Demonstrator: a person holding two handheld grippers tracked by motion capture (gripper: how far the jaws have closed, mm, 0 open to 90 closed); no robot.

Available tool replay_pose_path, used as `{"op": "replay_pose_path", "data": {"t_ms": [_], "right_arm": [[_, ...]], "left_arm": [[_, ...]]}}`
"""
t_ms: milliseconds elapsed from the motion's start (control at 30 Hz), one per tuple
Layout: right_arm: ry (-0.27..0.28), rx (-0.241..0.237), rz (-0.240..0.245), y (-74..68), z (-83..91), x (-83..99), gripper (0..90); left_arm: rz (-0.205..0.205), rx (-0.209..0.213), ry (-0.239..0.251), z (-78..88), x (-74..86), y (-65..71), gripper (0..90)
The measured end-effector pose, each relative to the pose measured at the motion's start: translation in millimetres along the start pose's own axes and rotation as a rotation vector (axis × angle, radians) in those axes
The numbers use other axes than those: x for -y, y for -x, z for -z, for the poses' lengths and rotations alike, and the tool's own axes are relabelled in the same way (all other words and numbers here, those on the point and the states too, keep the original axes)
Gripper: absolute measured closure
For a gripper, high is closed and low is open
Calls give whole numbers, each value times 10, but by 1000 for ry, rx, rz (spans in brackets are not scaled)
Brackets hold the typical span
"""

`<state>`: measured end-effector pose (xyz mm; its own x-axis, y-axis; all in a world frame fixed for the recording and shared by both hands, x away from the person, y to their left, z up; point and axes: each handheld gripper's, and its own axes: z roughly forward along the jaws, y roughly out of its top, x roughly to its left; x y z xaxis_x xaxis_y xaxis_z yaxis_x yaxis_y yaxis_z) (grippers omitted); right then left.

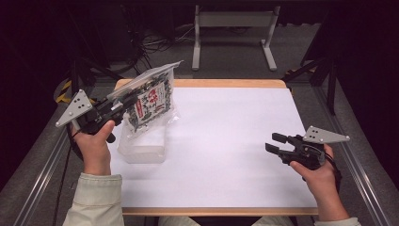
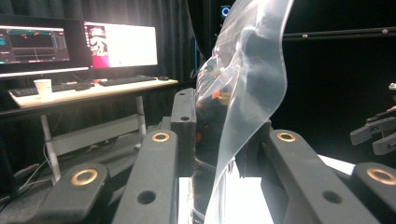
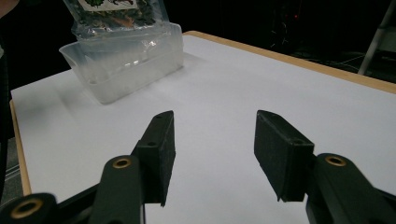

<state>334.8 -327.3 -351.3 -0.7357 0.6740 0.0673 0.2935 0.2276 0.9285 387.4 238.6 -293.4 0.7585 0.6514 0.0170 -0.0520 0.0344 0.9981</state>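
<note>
Two claws at work, one loaded, one idle.

High view: left claw (image 1: pixel 123 104) is clamped on the edge of a clear snack bag (image 1: pixel 153 99) with dark contents and a printed label. The bag hangs tilted just above a clear plastic tub (image 1: pixel 141 148), its lower end at or inside the tub's rim; cannot tell if it touches the bottom. Right claw (image 1: pixel 275 142) is held low over the worktop (image 1: pixel 226 141), well apart from the tub on the person's right, jaws apart and holding nothing. Judged step: lowering the bag into the tub. Next move likely calls for easing the bag down until it sits inside the walls, then letting go; the floppy film may catch on the rim.

Left gripper view: the bag's clear film (image 2: pixel 252 88) rises between the jaws, pinched. Beyond, a desk with lit monitors (image 2: pixel 119 44), a keyboard and a paper cup (image 2: pixel 43 87); black curtains behind.

Right gripper view: jaws wide apart over bare white worktop. Tub (image 3: pixel 126 65) stands ahead, the bag's bottom (image 3: pixel 116 16) dipping into it.

Surface: white sheet on a wood-edged worktop. Room is dark, with cables and a grey table frame (image 1: pixel 233 33) beyond the tub.
</note>
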Motion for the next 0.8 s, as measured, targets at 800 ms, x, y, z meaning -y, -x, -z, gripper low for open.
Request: {"op": "replay_pose_path", "data": {"t_ms": [800], "right_arm": [[-13, -4, -12, 6, -25, 40, 489]], "left_arm": [[6, -29, 8, 25, 152, -195, 735]]}}
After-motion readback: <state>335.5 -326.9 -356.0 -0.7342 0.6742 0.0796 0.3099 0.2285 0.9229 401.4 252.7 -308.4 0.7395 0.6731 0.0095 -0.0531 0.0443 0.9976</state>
